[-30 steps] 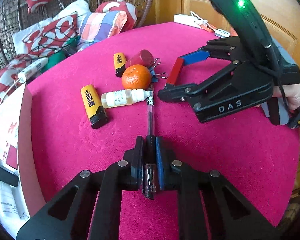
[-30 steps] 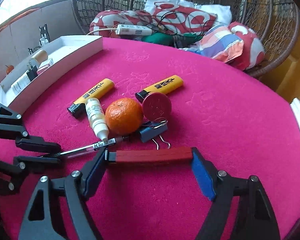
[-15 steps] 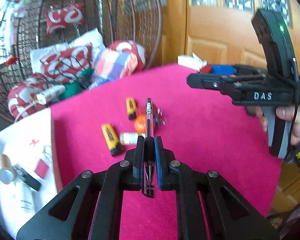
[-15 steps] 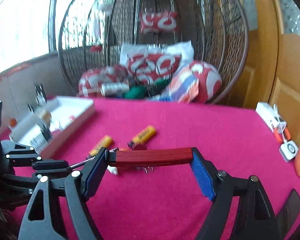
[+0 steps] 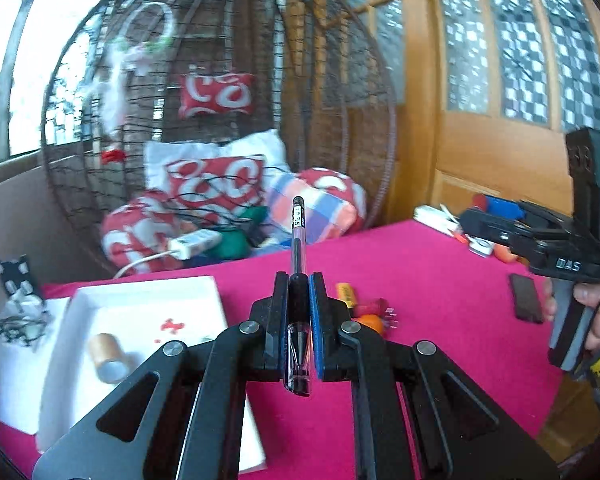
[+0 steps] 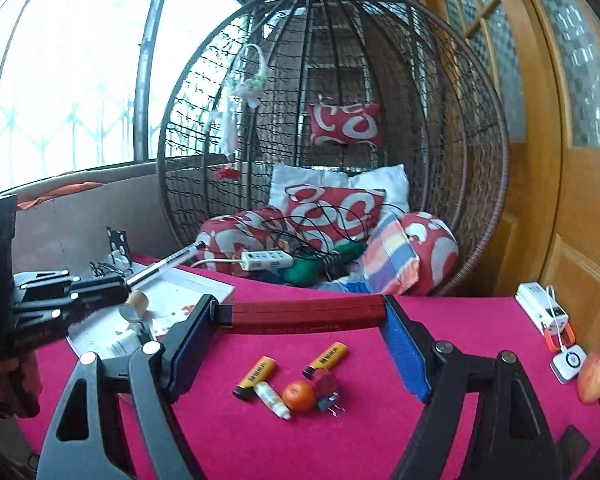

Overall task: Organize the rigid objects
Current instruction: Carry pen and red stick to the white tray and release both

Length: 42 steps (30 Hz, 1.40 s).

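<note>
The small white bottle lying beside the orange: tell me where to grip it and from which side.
Grip the small white bottle across the middle of its body, coming down from above. It lies flat on the pink cloth, so its long sides are exposed. Set the fingers across its width, away from the narrower cap end. The orange sits close on one side and a yellow lighter on the other, so clearance looks tight.

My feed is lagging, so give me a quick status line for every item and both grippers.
Left gripper: shut on the clear black-tipped pen, held in the air.
Right gripper: clamped across the long dark red bar.
Two yellow lighters: lying on the pink cloth.
Orange tangerine: resting among them.
White tray: open, holding a gold-capped cylinder.
</note>
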### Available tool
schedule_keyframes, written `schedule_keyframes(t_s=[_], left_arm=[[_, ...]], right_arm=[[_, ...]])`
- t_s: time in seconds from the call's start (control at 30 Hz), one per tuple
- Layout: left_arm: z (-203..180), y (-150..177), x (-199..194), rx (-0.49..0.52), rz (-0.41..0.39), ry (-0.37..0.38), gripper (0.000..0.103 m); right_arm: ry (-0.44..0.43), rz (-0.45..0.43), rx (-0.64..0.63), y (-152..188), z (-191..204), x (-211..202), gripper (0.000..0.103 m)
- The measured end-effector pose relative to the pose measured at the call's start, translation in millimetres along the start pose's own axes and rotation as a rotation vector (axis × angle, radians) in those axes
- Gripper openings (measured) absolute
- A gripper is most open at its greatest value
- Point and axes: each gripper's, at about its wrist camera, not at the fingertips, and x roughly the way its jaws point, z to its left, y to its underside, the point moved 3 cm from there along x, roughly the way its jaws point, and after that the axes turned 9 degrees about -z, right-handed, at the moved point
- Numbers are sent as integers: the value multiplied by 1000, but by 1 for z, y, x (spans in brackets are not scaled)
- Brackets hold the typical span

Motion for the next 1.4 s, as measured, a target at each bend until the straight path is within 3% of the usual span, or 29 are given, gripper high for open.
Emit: schedule_keyframes(t_s=[0.27, 0.63, 1.13, 1.4], left_arm=[[66, 0, -31, -85, -34, -146, 9], [123, 17, -63, -155, -45, -263, 9], [176, 48, -79, -239, -10, -344, 9], [195, 69, -47, -296, 100, -311, 9]], right_arm=[[-63, 9, -4, -10, 31, 19, 81], [-172, 56, -51, -15, 88, 58, 81], [-228, 153, -43, -2, 145, 125, 81], [-231, 270, 15, 24, 159, 184, 81]])
